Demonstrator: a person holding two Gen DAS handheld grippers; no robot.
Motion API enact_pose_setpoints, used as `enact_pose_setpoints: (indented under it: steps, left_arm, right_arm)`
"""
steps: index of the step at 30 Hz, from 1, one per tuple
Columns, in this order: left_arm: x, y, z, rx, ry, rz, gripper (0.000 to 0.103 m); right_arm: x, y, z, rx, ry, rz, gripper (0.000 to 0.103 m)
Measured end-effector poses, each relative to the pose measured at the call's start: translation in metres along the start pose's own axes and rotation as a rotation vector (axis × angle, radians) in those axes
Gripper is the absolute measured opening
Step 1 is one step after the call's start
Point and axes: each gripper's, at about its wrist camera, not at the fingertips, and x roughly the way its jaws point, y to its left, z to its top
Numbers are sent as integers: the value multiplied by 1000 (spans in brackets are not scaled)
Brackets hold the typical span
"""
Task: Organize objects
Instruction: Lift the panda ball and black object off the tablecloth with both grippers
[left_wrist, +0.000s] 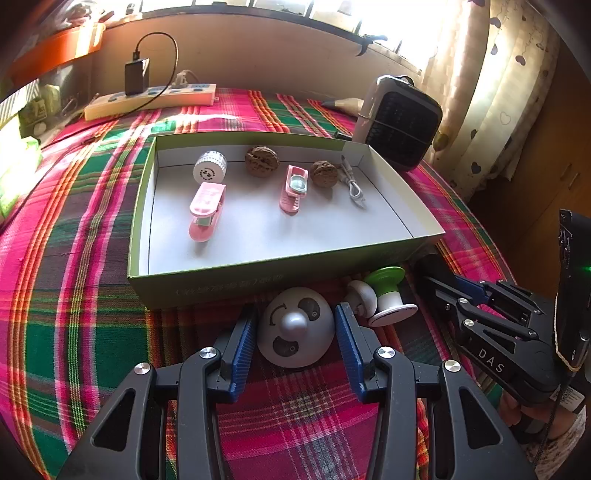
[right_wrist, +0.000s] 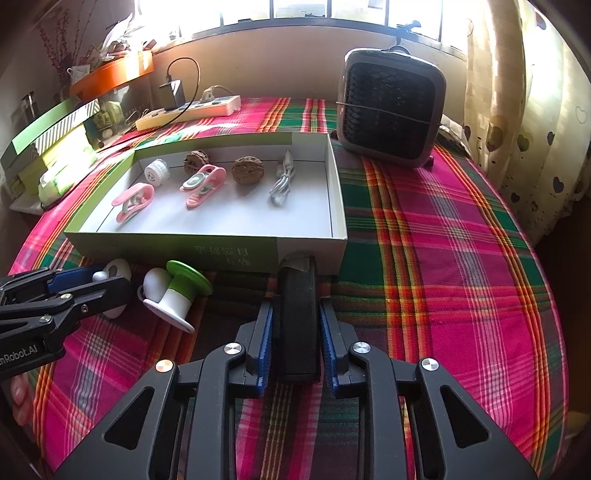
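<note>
Six items sit boxed; my right fingers (right_wrist: 295, 332) pinch the black block (right_wrist: 298, 321), left fingers (left_wrist: 295, 325) spread around the dome (left_wrist: 295, 326), spool (left_wrist: 386, 295) at 1 o'clock waits

pink-green plaid cloth (left_wrist: 92, 295), green box (left_wrist: 236, 273) w/ white inside, pink clips (left_wrist: 206, 212), black fan (right_wrist: 391, 107)

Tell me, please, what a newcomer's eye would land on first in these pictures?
Probably the bright pink and green plaid cloth covering the table, then the shallow green box at its middle holding pink clips and walnuts. In front of the box, the left gripper brackets a white dome, and the right gripper clamps a black block.
</note>
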Motion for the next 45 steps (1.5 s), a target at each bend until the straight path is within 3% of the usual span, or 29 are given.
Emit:
enact_pose_setpoints:
  steps: [45]
  left_arm:
    - [-37, -18, 4, 59, -93, 57, 41]
  right_arm:
    - [-37, 11, 10, -19, -87, 65, 24]
